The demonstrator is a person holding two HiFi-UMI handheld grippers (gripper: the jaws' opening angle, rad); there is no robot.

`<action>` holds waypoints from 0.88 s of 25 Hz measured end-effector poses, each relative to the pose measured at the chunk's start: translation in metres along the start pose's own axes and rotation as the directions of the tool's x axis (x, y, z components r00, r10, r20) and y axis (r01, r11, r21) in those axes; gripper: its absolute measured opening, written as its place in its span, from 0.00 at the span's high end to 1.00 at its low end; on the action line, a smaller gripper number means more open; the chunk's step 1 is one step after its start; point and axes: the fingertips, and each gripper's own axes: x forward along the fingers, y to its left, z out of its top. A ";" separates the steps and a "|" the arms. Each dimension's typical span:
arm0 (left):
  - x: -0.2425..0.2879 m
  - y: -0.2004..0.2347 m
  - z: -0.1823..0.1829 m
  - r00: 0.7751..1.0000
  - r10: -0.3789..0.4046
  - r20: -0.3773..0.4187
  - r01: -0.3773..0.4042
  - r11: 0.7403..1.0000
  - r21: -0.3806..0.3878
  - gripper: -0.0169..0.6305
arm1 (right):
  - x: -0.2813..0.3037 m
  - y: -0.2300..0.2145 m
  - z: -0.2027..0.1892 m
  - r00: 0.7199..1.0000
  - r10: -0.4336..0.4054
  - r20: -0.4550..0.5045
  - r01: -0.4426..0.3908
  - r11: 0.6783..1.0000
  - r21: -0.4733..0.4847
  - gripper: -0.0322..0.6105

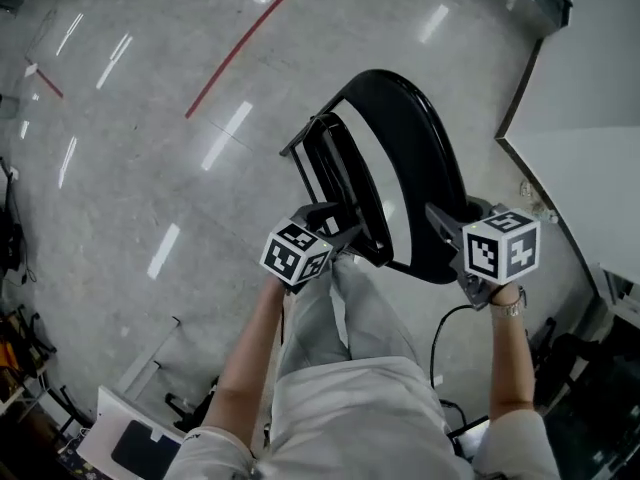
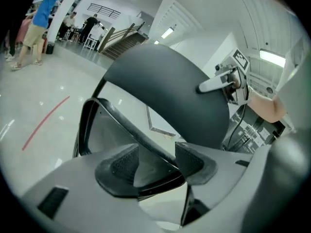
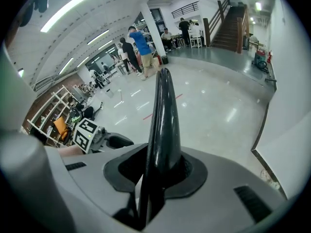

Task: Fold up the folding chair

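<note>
The folding chair (image 1: pixel 430 168) is standing at twelve o'clock from the person. The right gripper (image 3: pixel 160 171) is clamping its black panel (image 2: pixel 170 96) edge at five o'clock; the left gripper (image 2: pixel 155 166) is gaping at seven o'clock, a frame bar (image 2: pixel 121 124) crossing between its jaws

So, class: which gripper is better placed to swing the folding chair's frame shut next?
Likely the left gripper: its jaws stand apart around the frame bar, ready to close and pull. The right gripper is clamped on the edge of the black panel, steadying it.
</note>
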 end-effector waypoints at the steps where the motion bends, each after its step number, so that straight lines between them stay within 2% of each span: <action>1: -0.010 -0.002 0.012 1.000 0.010 0.014 -0.010 1.000 0.016 0.60 | 0.000 0.002 0.001 1.000 0.000 0.003 0.000 1.000 0.000 0.79; 9: -0.063 -0.051 0.101 0.996 0.034 0.079 -0.046 0.987 0.152 0.60 | -0.007 0.012 0.001 0.999 -0.032 -0.010 0.032 0.999 0.001 0.84; 13: -0.084 -0.072 0.140 0.993 -0.004 0.114 -0.015 0.987 0.161 0.61 | -0.015 0.017 0.006 1.000 -0.024 -0.002 0.024 1.000 0.000 0.84; 16: -0.098 -0.092 0.149 0.994 -0.036 0.104 0.016 0.983 0.181 0.63 | -0.019 0.025 0.003 1.000 -0.019 0.013 0.018 1.000 0.013 0.83; 22: -0.102 -0.108 0.161 0.997 -0.036 0.075 0.017 0.973 0.232 0.72 | -0.025 0.023 -0.011 0.999 -0.037 0.039 0.035 0.998 0.058 0.83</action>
